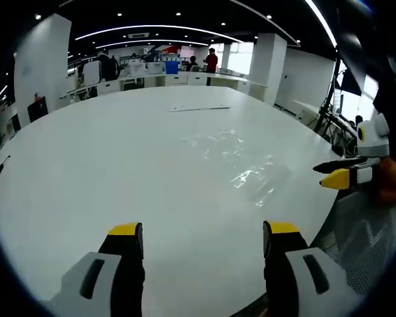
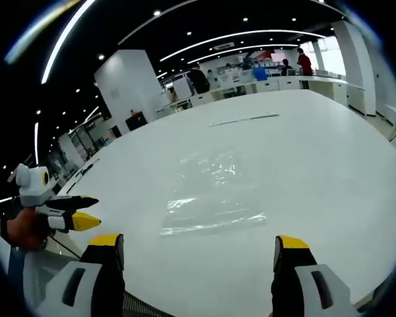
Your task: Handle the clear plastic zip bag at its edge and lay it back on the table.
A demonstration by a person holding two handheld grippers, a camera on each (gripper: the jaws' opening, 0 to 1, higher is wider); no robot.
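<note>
A broad white worktop (image 1: 119,152) spreads beneath a dark ceiling with curved light strips (image 1: 158,29) and spotlights. White pillars (image 2: 129,82), desks (image 1: 185,79), bright windows (image 1: 239,58) and distant people (image 1: 212,61) stand behind.

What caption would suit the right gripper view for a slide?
Clear zip bag lying flat on the white table, with the open right gripper in front of it and the left gripper at the table's edge.

Right gripper (image 2: 201,247): two yellow-tipped grey jaws are standing wide apart, holding nothing. Clear, crinkled plastic zip bag (image 2: 208,191) is lying flat on the broad white table (image 2: 317,152), just ahead of the jaws. Left gripper (image 2: 92,211), yellow and black tips nearly together, is hovering at far left off the table edge, gripped by a hand (image 2: 23,228).
</note>
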